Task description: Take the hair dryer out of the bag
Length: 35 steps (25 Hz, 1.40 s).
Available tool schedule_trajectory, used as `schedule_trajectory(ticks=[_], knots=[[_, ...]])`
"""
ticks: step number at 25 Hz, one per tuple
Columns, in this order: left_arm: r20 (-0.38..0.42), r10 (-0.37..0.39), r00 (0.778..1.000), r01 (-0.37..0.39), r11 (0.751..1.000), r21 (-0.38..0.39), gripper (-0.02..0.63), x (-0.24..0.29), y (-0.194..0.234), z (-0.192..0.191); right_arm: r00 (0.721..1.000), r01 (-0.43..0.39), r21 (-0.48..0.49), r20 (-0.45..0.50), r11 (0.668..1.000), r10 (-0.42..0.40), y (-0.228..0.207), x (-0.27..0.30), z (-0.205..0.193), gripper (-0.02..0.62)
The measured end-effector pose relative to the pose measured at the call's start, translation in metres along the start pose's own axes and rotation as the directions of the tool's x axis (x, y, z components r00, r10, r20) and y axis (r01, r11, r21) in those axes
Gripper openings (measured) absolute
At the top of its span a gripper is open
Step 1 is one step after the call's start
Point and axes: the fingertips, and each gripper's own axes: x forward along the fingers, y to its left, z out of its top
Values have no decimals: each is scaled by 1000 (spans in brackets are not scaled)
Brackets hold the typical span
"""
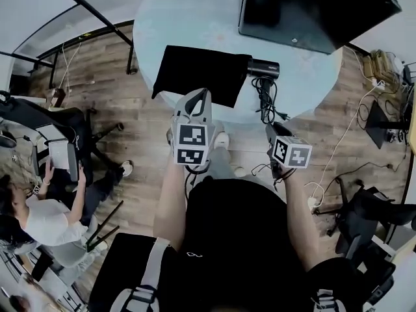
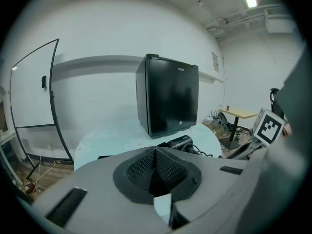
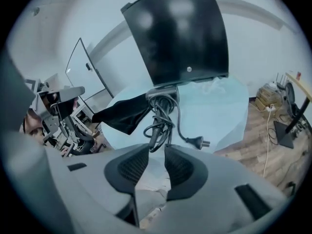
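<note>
The black hair dryer lies on the round pale table, just right of the flat black bag. Its coiled cord and plug trail toward the table's near edge. My left gripper hovers over the near edge by the bag, shut and empty. The right gripper is off the table's edge below the cord, open and empty. In the right gripper view the gripper faces the dryer, cord and bag. The left gripper looks toward the dryer.
A black mini fridge stands at the table's far right, right behind the dryer. A person sits at the left beside office chairs. Cables run over the wooden floor at the right.
</note>
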Motion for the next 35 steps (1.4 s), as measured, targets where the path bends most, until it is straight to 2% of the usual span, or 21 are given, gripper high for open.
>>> schedule_trajectory(ticks=[3, 5, 9, 11, 15, 19, 21, 23, 28, 35], knots=[[51, -15, 999, 16, 1000, -11, 14, -12, -30, 13, 995, -16, -44, 99, 999, 20, 3, -25, 13, 95], [89, -29, 996, 29, 1000, -1, 15, -19, -53, 25, 982, -24, -72, 188, 997, 38, 7, -46, 33, 84], [182, -38, 983, 36, 999, 12, 14, -39, -89, 53, 922, -50, -127, 376, 991, 95, 23, -88, 79, 43], [225, -29, 974, 32, 999, -10, 14, -53, -105, 64, 879, -61, -162, 459, 985, 130, 31, -116, 95, 8], [295, -7, 956, 27, 997, -65, 14, -82, -131, 86, 782, -87, -218, 589, 972, 202, 48, -175, 110, 8], [374, -15, 927, 52, 995, -89, 14, -113, -156, 113, 654, -129, -246, 708, 961, 269, 68, -235, 114, 6], [410, -11, 912, 49, 995, -84, 14, -127, -168, 125, 605, -149, -258, 740, 955, 294, 78, -258, 116, 5], [430, -11, 903, 45, 997, -68, 14, -138, -179, 131, 589, -127, -282, 750, 951, 301, 85, -272, 117, 5], [443, -22, 896, 47, 998, -47, 14, -150, -195, 130, 573, -107, -322, 753, 941, 323, 93, -287, 116, 5], [450, 9, 893, 14, 999, -49, 14, -154, -193, 129, 577, -92, -354, 743, 931, 339, 99, -289, 115, 5]])
